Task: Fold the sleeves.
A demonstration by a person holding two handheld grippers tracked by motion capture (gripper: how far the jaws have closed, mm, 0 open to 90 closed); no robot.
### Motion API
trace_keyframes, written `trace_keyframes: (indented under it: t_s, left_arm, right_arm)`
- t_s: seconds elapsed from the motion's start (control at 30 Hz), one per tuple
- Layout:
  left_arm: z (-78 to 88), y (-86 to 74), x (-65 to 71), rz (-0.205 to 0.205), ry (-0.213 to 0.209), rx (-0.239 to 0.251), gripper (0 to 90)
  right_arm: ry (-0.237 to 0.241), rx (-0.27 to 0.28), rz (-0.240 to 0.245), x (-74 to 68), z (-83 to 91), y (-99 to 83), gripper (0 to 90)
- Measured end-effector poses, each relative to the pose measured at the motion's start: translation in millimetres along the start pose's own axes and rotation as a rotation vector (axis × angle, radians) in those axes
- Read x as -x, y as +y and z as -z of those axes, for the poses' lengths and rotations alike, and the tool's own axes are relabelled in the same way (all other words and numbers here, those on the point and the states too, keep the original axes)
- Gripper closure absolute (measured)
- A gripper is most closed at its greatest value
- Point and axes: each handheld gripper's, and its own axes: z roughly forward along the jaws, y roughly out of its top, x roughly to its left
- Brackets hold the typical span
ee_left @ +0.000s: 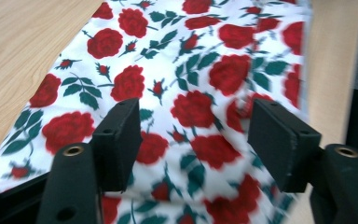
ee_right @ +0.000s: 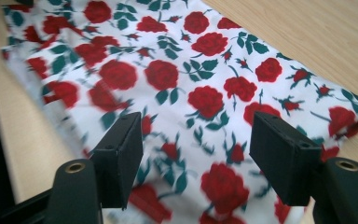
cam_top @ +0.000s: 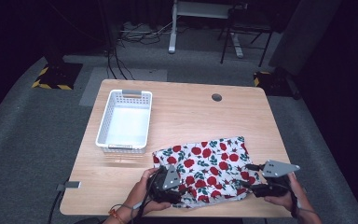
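Observation:
A white cloth printed with red roses and green leaves (cam_top: 205, 170) lies spread flat on the wooden table (cam_top: 191, 112), close to its near edge. My left gripper (cam_top: 181, 189) is at the cloth's near left corner, held in a hand. In the left gripper view the left gripper (ee_left: 193, 140) stands open, jaws wide apart just above the cloth (ee_left: 191, 70), nothing pinched. My right gripper (cam_top: 248, 185) is at the near right corner. Seen from the right gripper view, the right gripper (ee_right: 196, 149) is open over the cloth (ee_right: 191, 79) too.
A white plastic basket (cam_top: 101, 126) stands empty at the table's left side, just beyond the cloth's left corner. A round cable hole (cam_top: 216, 97) sits near the far edge. Bare wood stretches between basket and right edge. Desk legs and cables stand on the floor behind.

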Motion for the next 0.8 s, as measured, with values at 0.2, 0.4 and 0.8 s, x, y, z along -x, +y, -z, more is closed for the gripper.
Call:
trace_keyframes:
  t_s: [0.2, 0.4, 0.8]
  left_arm:
    - [-35.0, -4.9, -15.6, -0.025, -0.012, -0.115, 32.8]
    - [-41.1, -9.7, -23.4, -0.039, -0.047, -0.102, 30.5]
    - [-34.4, -9.7, -48.8, 0.029, 0.047, -0.082, 28.3]
  right_arm:
    - [0.025, -0.103, -0.014, 27.5, -54.3, 8.8, 34.4]
    - [0.013, -0.175, -0.087, 46.4, -77.9, -4.0, 31.6]
    - [-0.105, -0.192, -0.165, 71.0, -59.6, -21.9, 30.8]
